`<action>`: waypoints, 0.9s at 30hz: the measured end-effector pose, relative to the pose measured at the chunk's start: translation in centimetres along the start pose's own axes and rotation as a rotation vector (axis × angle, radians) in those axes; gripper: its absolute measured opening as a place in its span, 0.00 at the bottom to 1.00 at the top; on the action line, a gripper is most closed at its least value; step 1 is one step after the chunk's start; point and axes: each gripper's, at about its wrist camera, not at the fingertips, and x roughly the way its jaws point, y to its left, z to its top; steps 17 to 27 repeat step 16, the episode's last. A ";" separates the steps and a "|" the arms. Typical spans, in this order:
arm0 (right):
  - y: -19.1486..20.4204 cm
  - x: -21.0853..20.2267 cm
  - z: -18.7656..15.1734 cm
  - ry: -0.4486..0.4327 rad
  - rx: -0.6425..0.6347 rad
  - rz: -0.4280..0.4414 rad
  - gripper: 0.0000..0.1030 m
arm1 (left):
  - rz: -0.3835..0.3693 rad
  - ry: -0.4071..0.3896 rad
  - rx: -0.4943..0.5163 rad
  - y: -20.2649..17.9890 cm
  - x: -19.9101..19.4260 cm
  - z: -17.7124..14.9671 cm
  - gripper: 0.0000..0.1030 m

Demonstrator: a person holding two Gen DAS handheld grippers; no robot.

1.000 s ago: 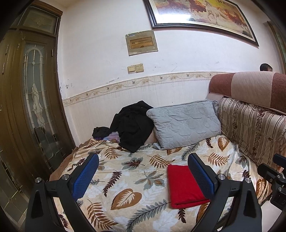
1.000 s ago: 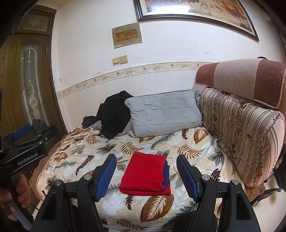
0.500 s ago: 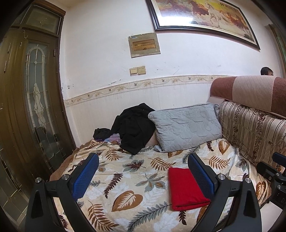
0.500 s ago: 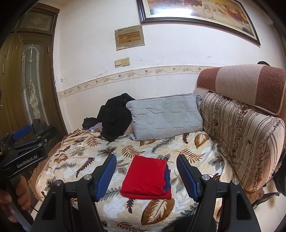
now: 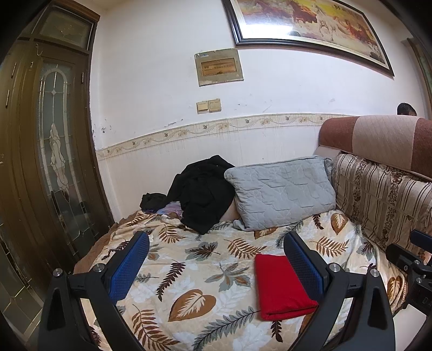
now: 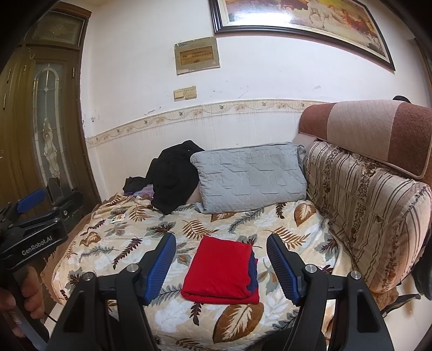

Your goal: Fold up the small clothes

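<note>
Room: white wall (image 5: 283, 127) with a patterned border strip, a framed horse painting (image 5: 310, 24) high up, a brown door with a glazed panel (image 5: 54, 151) at the left. Work surface is a sofa bed under a leaf-print blanket (image 6: 135, 237). A grey quilted pillow (image 6: 251, 178) and a heap of black clothing (image 6: 172, 175) lie at the far end against the wall; a striped back cushion (image 6: 372, 210) runs along the right side.

Task item: a folded red garment (image 6: 221, 270), a neat rectangle lying flat on the blanket, with a dark blue layer showing at its right edge.

Right gripper (image 6: 220, 263): jaws stand well apart, nothing between the blue pads. In the right wrist view the red garment sits just ahead of and below the fingertips, centred in the gap, touching neither finger. The gripper is above the blanket, clear of it.

Left gripper (image 5: 216, 264): jaws wide apart, empty. In the left wrist view the red garment (image 5: 280, 286) lies ahead and toward the right finger, whose pad overlaps its right edge in the picture; whether they touch, I cannot tell, though the garment looks to lie lower, on the blanket. The left finger is well apart from it, over bare blanket.

The left gripper's body also shows at the left edge of the right wrist view, with a hand (image 6: 19, 297) on its handle.
</note>
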 end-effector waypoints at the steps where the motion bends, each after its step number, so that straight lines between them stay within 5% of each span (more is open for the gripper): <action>1: 0.0 0.2 0.0 0.003 -0.001 -0.001 0.72 | 0.000 0.003 0.001 0.0 0.2 0.0 0.97; 16: -1.0 6.1 1.5 0.065 -0.003 -0.003 0.72 | -0.020 0.062 -0.032 -0.2 6.8 0.3 0.97; 27: -1.0 6.1 1.5 0.065 -0.003 -0.003 0.72 | -0.020 0.062 -0.032 -0.2 6.8 0.3 0.97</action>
